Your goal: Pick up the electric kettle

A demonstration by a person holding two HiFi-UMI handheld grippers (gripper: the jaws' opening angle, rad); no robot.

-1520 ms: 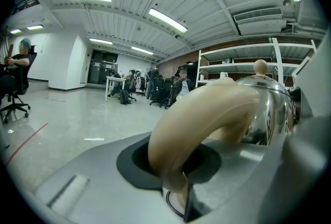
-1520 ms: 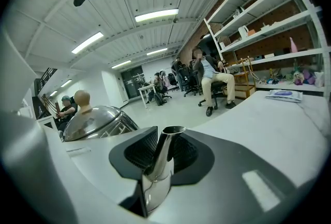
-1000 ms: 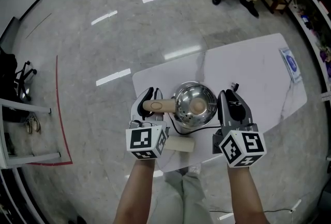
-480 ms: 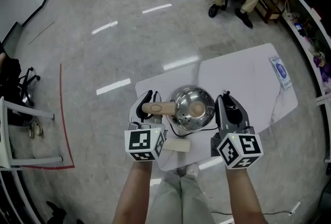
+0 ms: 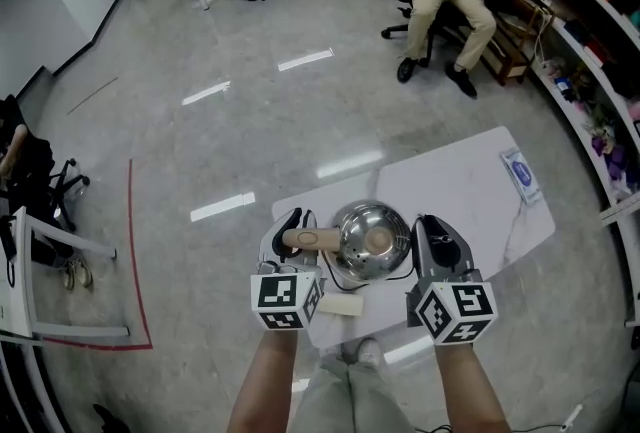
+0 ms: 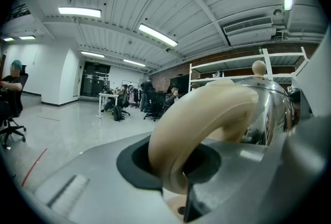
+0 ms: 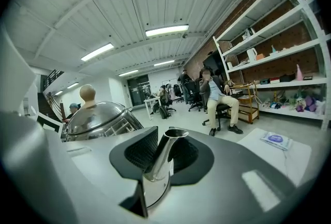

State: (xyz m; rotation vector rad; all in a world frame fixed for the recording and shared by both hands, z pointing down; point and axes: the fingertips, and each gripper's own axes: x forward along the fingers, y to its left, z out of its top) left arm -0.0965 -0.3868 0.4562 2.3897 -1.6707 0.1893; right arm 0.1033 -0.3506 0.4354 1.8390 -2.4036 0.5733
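Head view — my left gripper (image 5: pixel 289 233) and right gripper (image 5: pixel 437 243) hold the stainless electric kettle (image 5: pixel 373 239) between them, over the near end of the white table (image 5: pixel 470 186). Left gripper view: my jaws pinch the beige handle (image 6: pixel 207 114). Right gripper view: my jaws clamp the steel spout (image 7: pixel 164 158) — the knobbed lid (image 7: pixel 95 114) shows at left.

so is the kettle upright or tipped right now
Upright: on the electric kettle the lid knob points straight up; the left gripper clamps its handle and the right gripper its spout.
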